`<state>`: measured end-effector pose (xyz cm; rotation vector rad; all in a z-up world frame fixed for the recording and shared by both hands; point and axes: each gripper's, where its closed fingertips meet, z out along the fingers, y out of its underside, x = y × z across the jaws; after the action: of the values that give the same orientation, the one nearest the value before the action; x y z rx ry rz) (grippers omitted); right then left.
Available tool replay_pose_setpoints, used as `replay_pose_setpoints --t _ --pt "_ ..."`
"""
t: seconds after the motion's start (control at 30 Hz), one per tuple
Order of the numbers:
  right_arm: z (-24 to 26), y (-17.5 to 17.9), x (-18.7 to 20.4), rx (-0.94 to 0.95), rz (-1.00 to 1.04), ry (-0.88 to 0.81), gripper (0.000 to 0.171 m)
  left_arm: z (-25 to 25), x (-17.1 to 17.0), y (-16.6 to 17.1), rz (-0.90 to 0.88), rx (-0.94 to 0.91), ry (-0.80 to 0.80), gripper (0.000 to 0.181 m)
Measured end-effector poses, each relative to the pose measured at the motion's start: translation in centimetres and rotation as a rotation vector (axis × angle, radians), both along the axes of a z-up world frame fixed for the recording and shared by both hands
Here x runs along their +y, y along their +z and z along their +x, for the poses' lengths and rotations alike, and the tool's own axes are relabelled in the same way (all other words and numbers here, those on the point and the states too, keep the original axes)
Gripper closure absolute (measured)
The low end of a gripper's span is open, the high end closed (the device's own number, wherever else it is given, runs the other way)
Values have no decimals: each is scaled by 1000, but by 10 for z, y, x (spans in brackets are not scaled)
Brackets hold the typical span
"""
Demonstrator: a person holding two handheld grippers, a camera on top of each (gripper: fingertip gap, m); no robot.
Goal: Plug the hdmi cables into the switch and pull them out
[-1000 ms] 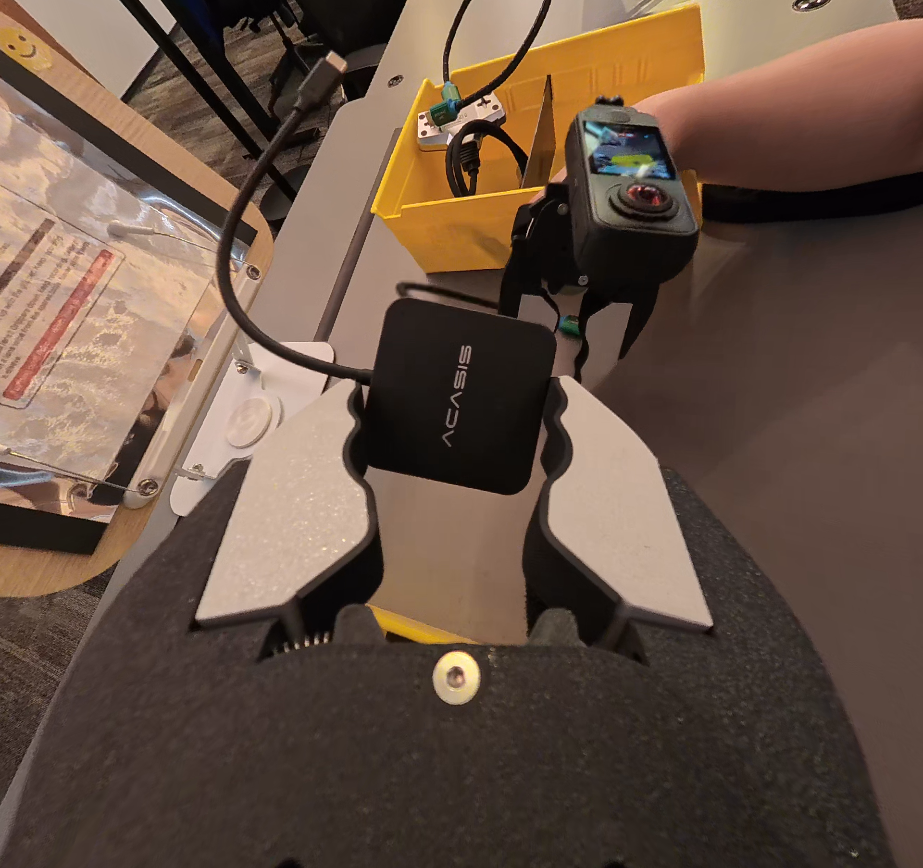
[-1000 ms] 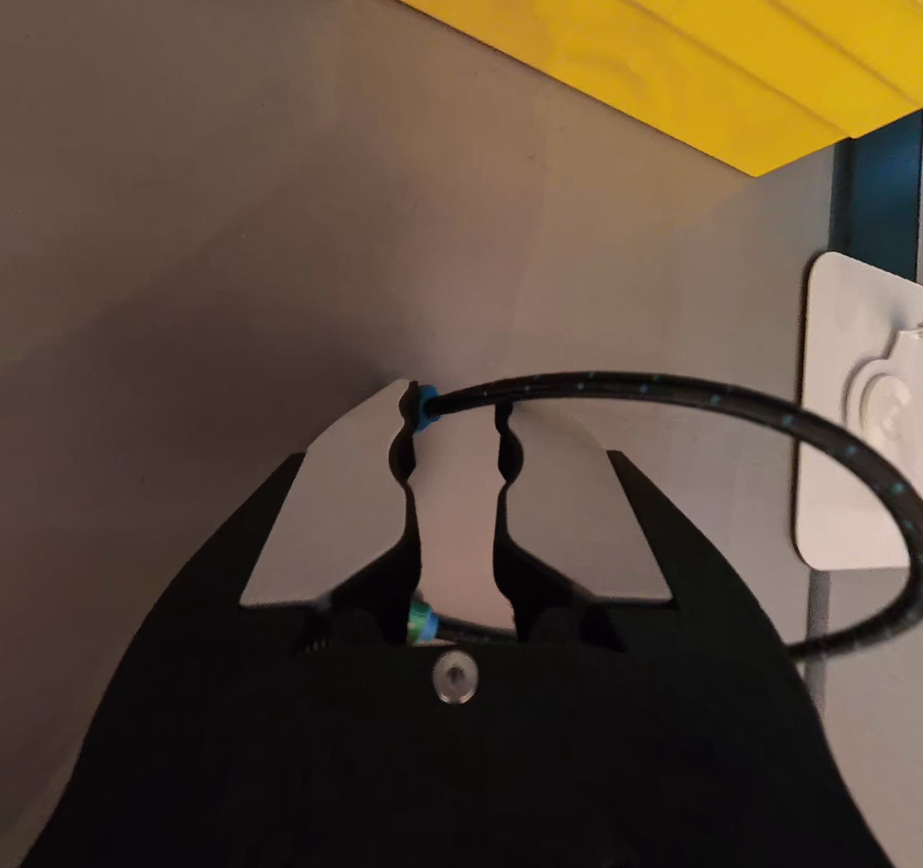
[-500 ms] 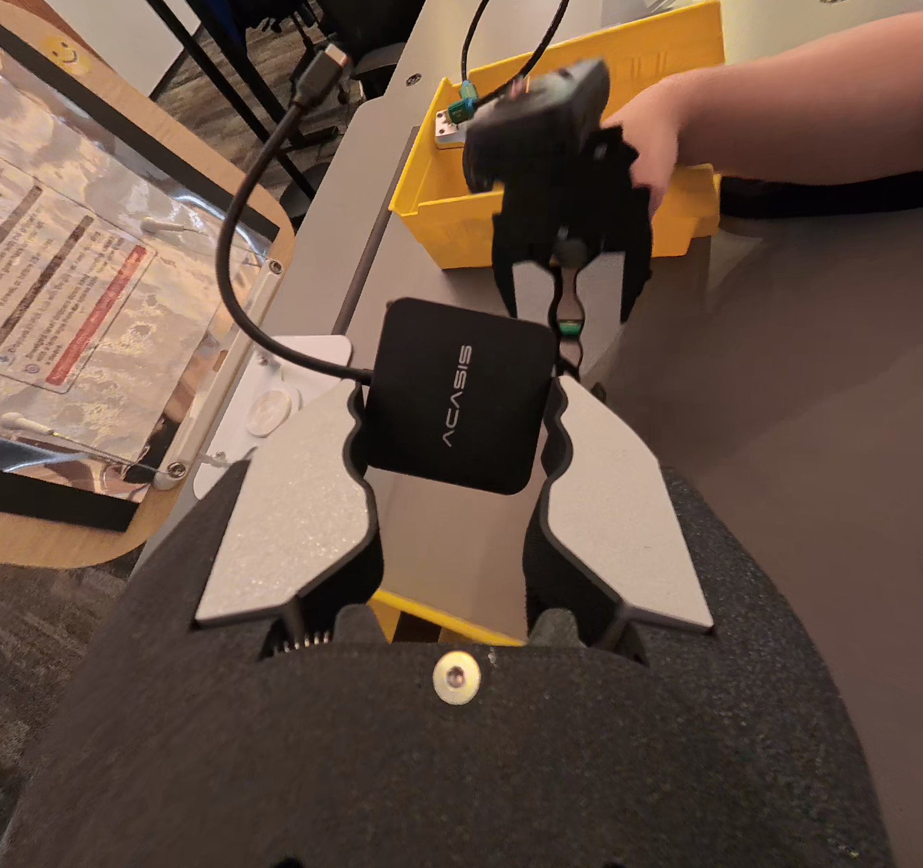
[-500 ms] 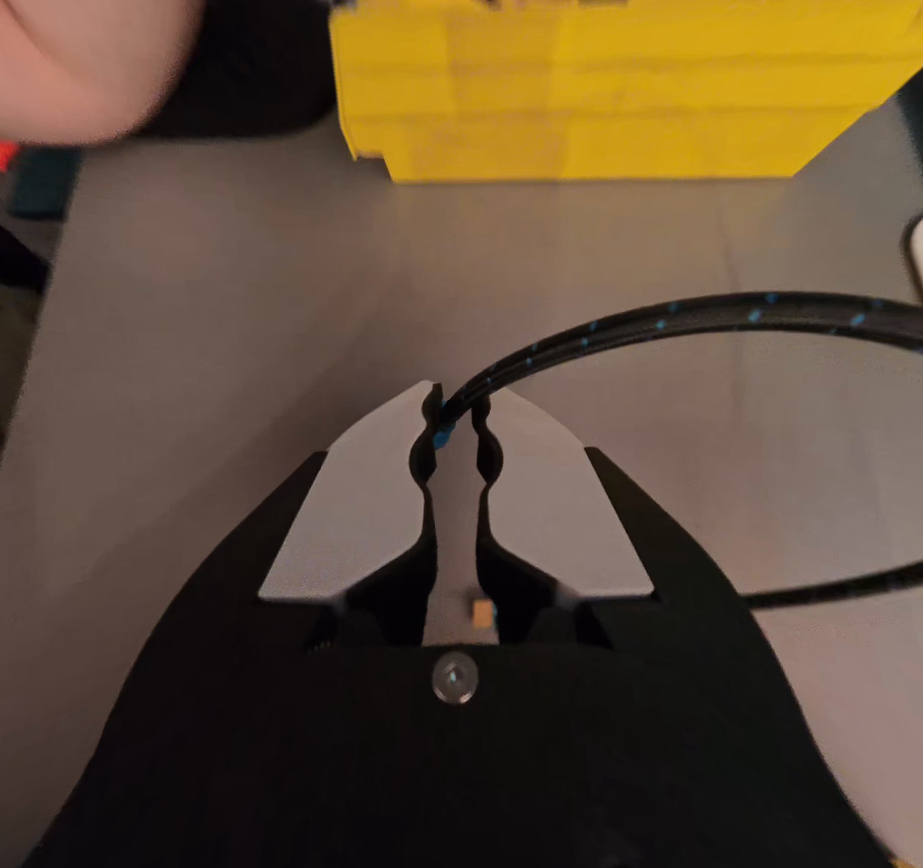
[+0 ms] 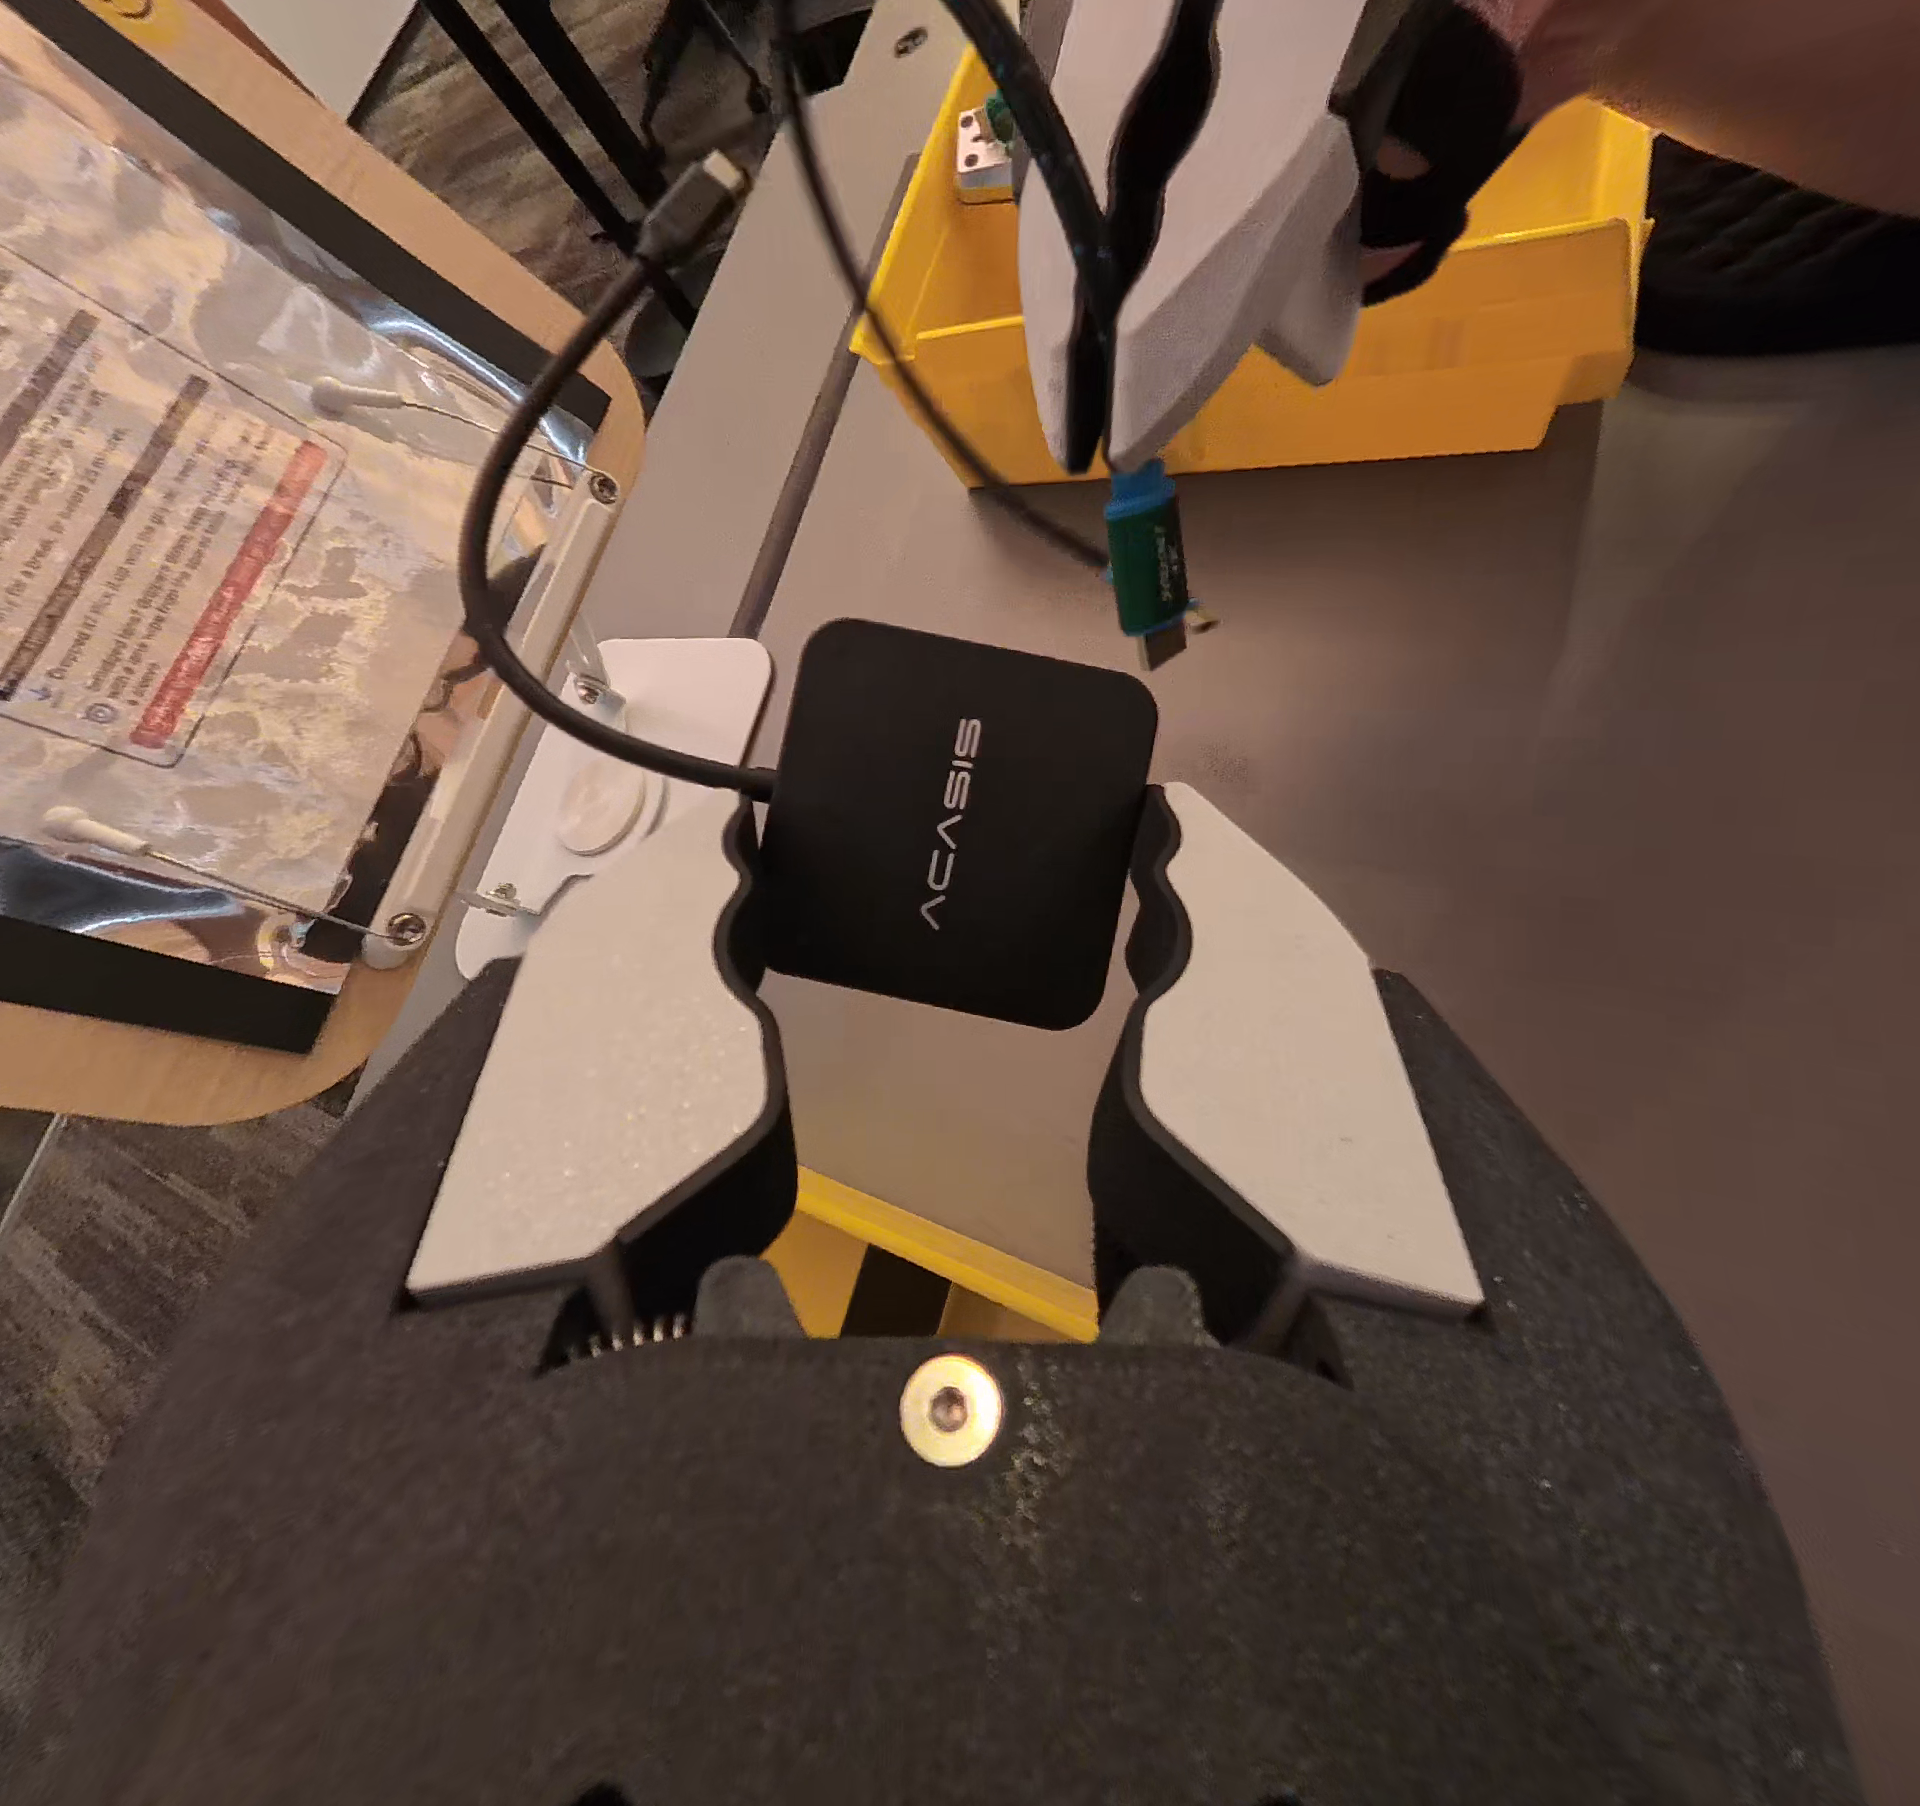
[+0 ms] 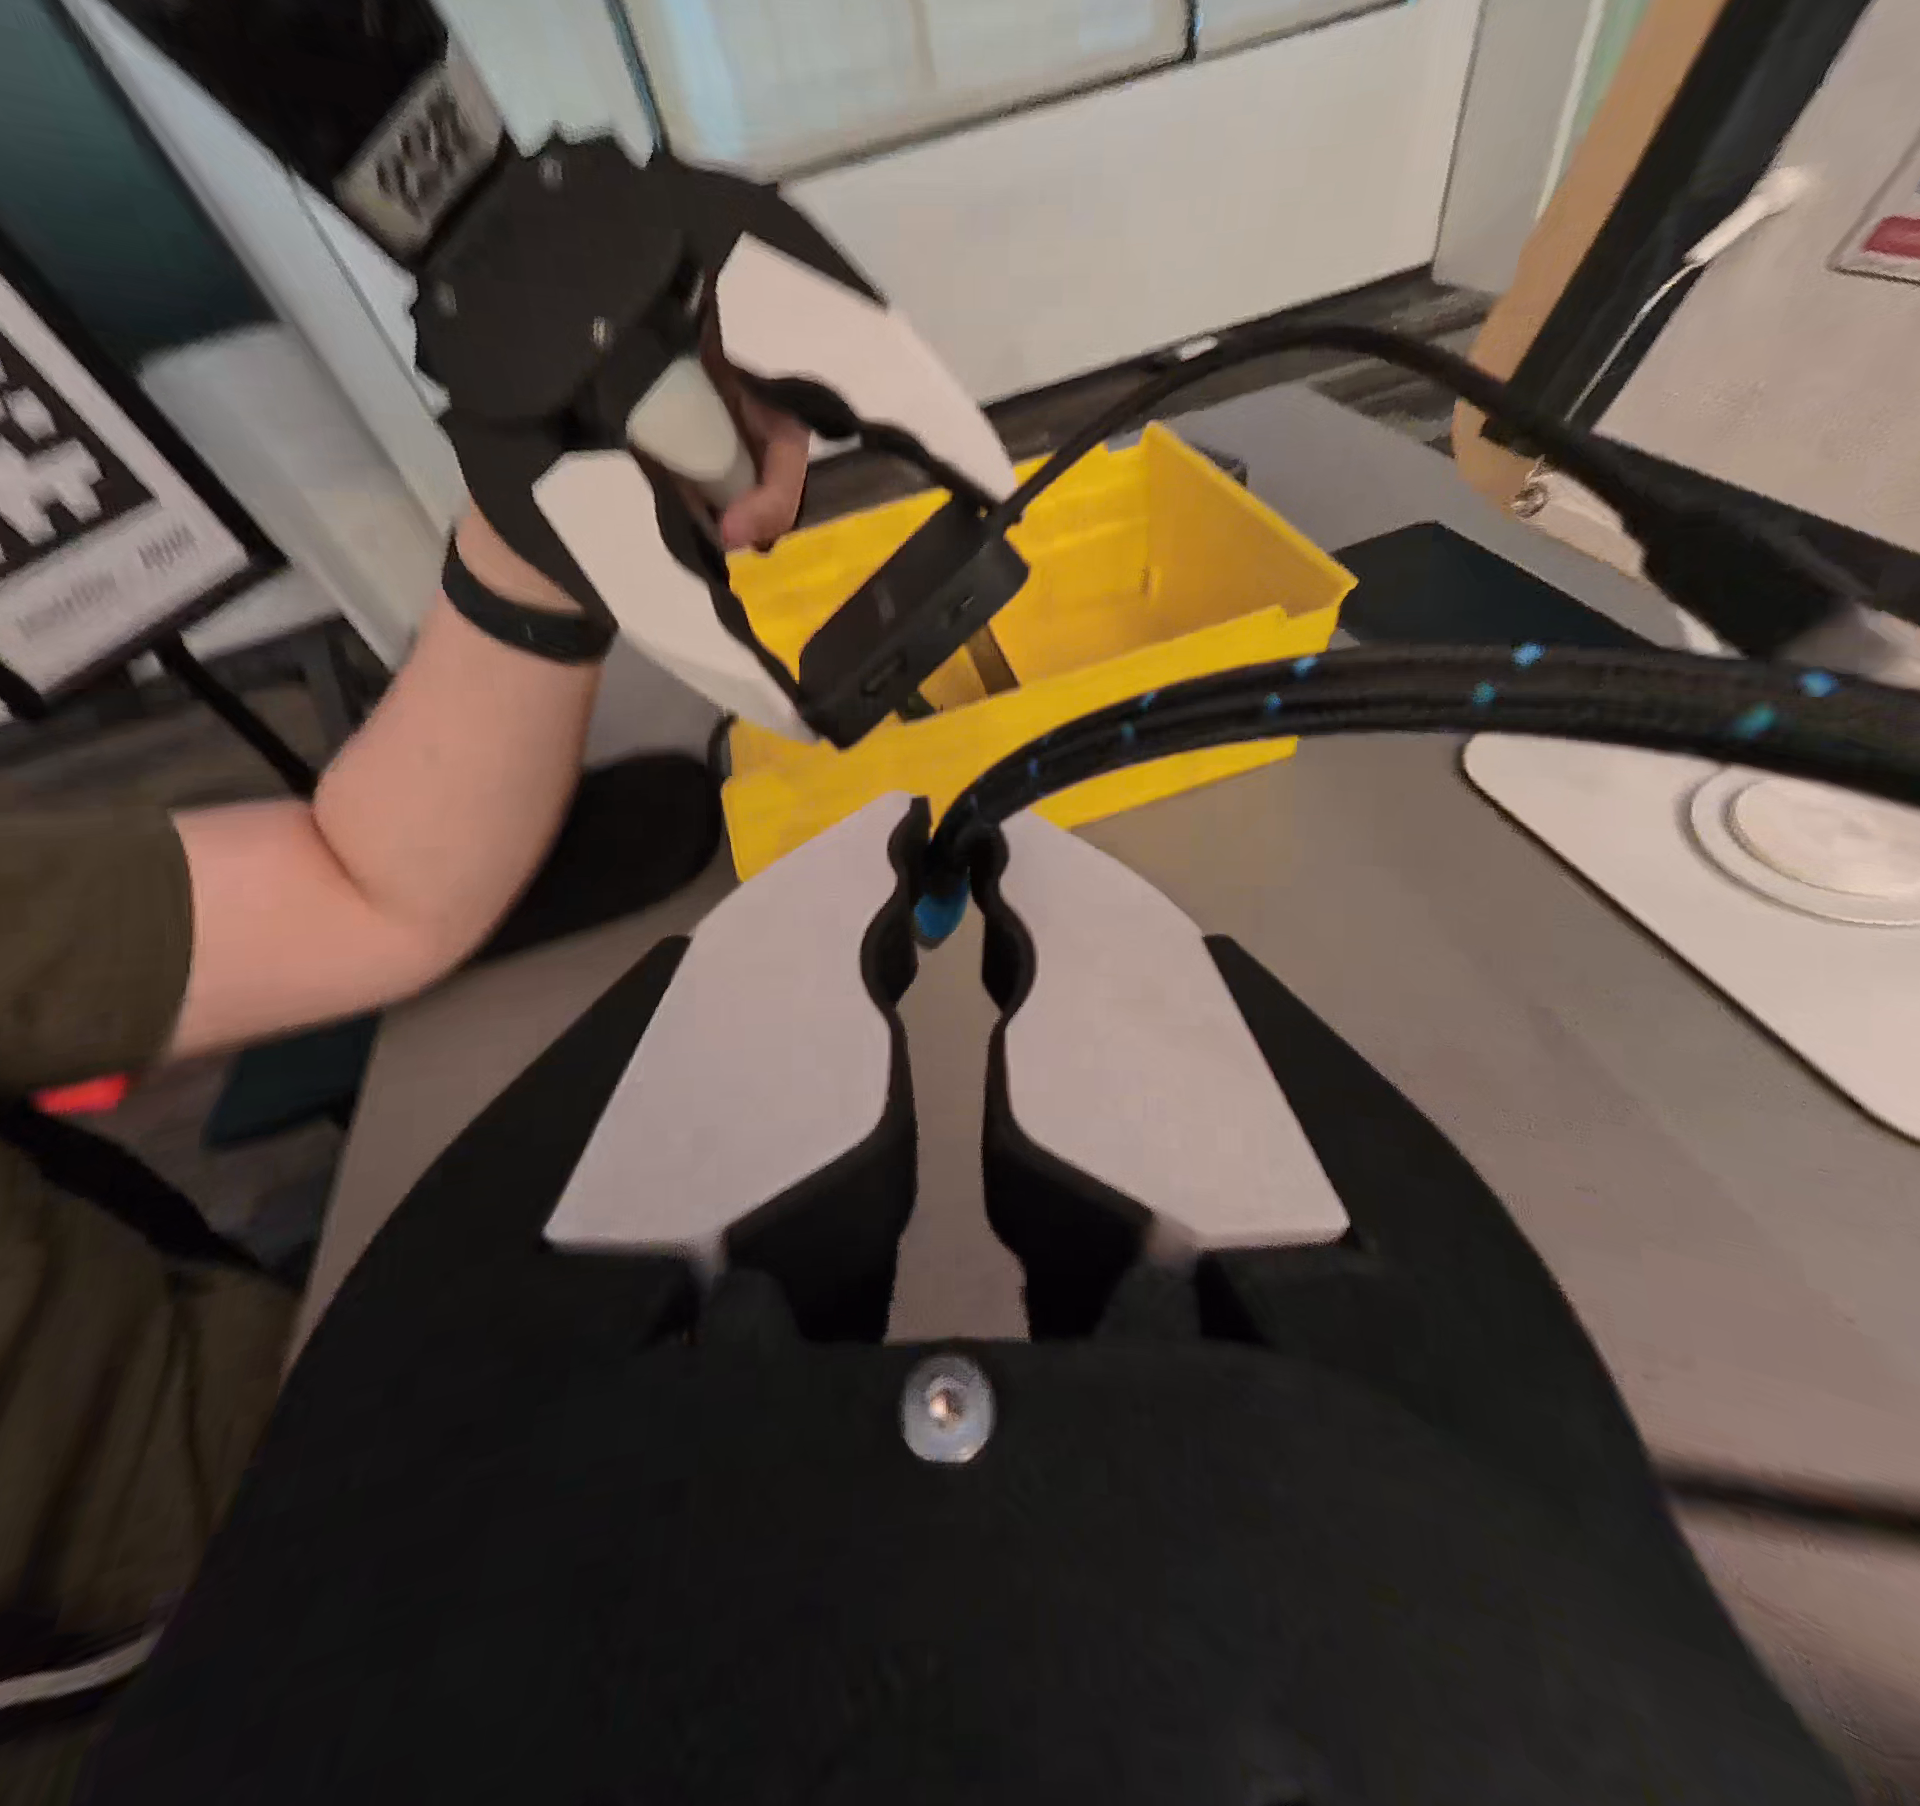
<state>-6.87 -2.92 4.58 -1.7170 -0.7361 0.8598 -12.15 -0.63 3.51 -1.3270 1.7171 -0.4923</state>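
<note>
My left gripper is shut on the black square switch, gripping its two sides. The switch's own thin black cable curls up to the left. My right gripper comes down from above, shut on a black braided hdmi cable. Its green and blue plug hangs below the fingertips, just past the switch's far edge. In the right wrist view my right gripper pinches the cable's blue collar. Beyond it, the left gripper holds the switch above the table.
A yellow bin stands behind the switch and holds a small white adapter; the bin also shows in the right wrist view. A white pad lies at the left. A wooden board with a plastic sheet is further left. The left gripper's tips are roughly 7 centimeters from the right gripper's.
My right gripper closed on the hdmi cable, lifted it off the table and swung up to face the switch. The plug now hangs near the switch's far edge. The left gripper kept its hold.
</note>
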Motion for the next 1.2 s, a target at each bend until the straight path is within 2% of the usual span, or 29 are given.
replay_pose_setpoints --t 0.17,0.3,0.43,0.57,0.7,1.2 --pt "6 20 8 238 -46 -76 164 -1 7 3 16 -28 26 112" --pt "12 17 16 372 -155 -117 164 -5 14 3 31 -19 57 112" --pt "6 -16 32 521 -315 -207 164 -10 18 5 39 -15 81 112" --pt "-7 -45 38 670 -481 -225 163 -16 20 10 53 -22 99 112" --pt "-7 -51 41 698 -482 -247 164 -19 19 12 53 -24 97 112" --pt "20 -16 39 914 -403 -276 164 -3 6 1 18 6 36 112"
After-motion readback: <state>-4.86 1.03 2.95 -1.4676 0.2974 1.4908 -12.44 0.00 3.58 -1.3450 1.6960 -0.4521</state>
